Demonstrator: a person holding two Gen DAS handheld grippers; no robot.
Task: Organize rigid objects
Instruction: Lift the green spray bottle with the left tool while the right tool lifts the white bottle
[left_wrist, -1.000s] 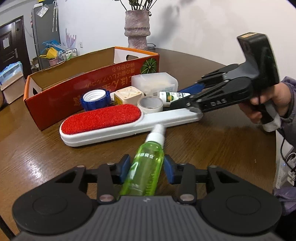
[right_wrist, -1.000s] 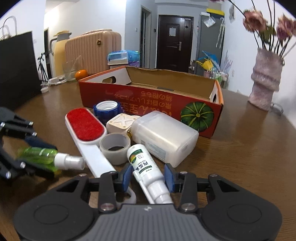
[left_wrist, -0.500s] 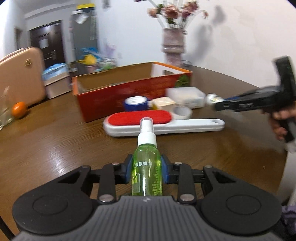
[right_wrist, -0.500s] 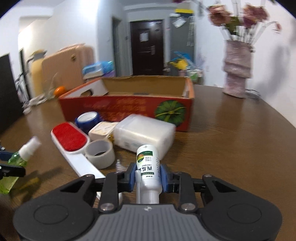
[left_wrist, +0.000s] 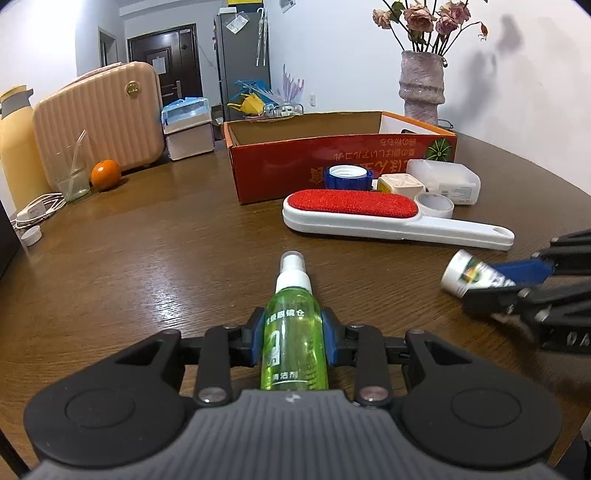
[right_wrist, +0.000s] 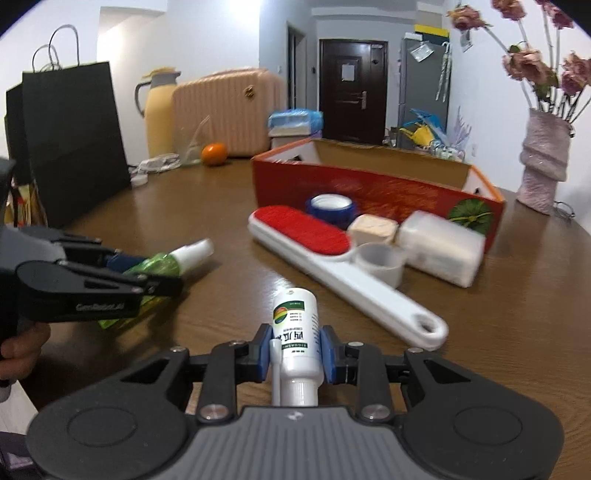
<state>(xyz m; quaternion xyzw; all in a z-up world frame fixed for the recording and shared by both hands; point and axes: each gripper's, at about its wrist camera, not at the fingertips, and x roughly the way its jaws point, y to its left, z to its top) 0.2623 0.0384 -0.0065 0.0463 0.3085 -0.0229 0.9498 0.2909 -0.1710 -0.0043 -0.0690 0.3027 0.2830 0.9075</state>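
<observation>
Two hand-held tongs hang over a brown wooden table (left_wrist: 155, 258), each carrying a bottle. The left tongs (left_wrist: 293, 341) are clamped on a green spray bottle (left_wrist: 293, 343), nozzle pointing forward along the fingers. The right tongs (right_wrist: 295, 349) have just closed onto a white bottle (right_wrist: 295, 332), its base pointing forward. The open red cardboard box (left_wrist: 343, 162) lies ahead of both, long side facing them, past a red lint brush (left_wrist: 388, 218), blue-capped jar (left_wrist: 347, 177), tape roll (left_wrist: 434, 205) and white container (left_wrist: 443, 181) crowded against its near wall. The left tongs probably have the clearer route: bare table leads to the box's left end.
</observation>
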